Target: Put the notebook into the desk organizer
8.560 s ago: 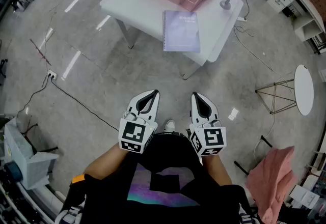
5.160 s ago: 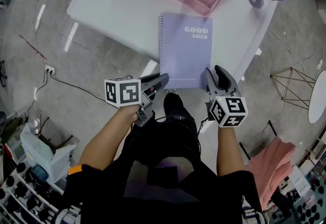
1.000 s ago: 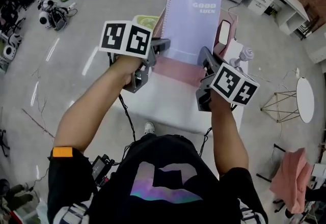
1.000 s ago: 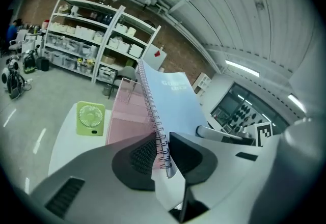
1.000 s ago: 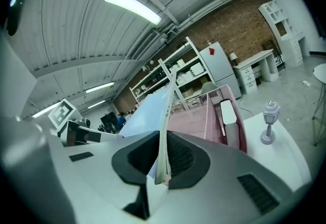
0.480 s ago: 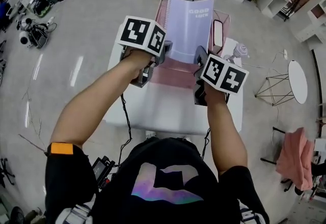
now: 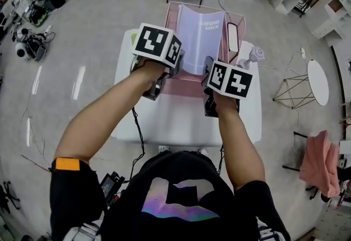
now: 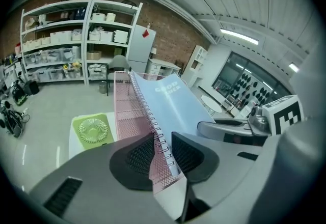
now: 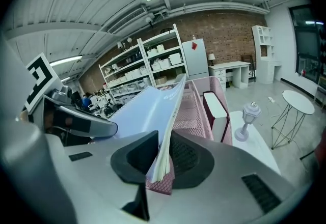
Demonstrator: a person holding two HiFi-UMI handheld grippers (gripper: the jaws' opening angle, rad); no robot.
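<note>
A lilac spiral notebook (image 7: pixel 200 34) stands upright inside the pink mesh desk organizer (image 7: pixel 186 85) at the back of the white table. My left gripper (image 7: pixel 176 64) is at the notebook's spiral edge and my right gripper (image 7: pixel 207 68) at its page edge. In the left gripper view the spiral binding (image 8: pixel 159 139) runs between the pads with a gap beside it; these jaws are opening. In the right gripper view the notebook (image 9: pixel 147 111) sits between the opening jaws, leaning towards the left pad, with pink mesh (image 9: pixel 196 106) showing behind it.
A white book (image 7: pixel 233 36) stands in the organizer's right compartment. A small grey lamp (image 7: pixel 253 58) sits at the table's right, a green fan (image 8: pixel 92 130) at its left. A round white side table (image 7: pixel 318 82) and pink cloth (image 7: pixel 315 163) are on the right.
The notebook, held high over the organizer a second ago, has come down into it. Both grippers went forward and down with it, and their jaws have spread a little.
</note>
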